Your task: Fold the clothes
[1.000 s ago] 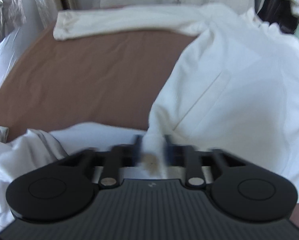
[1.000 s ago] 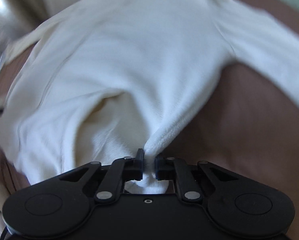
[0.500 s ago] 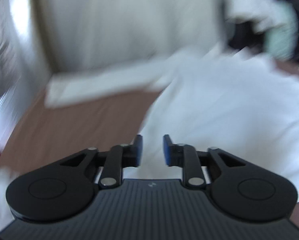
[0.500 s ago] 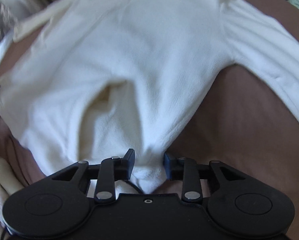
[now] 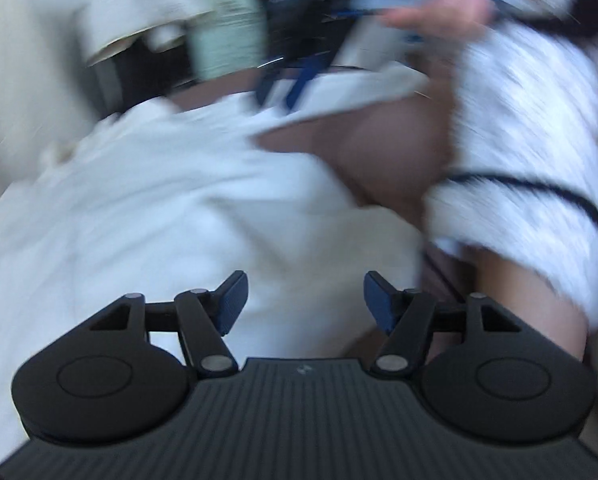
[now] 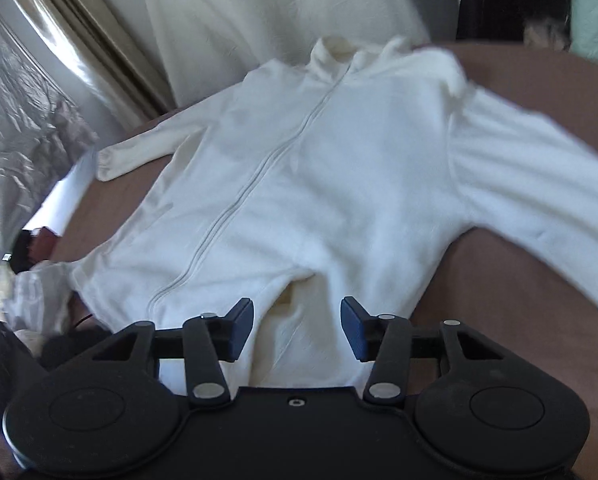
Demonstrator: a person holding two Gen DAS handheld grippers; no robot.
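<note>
Showing no legible writing: white jacket [image 6: 339, 184]

Left gripper [image 5: 304, 300] opening — nothing between its fingers — over the blurred white garment [image 5: 171, 216].

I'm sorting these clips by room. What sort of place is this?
Probably a bedroom: a white zip jacket lies spread on a brown bedsheet, with a curtain by a bright window.
</note>
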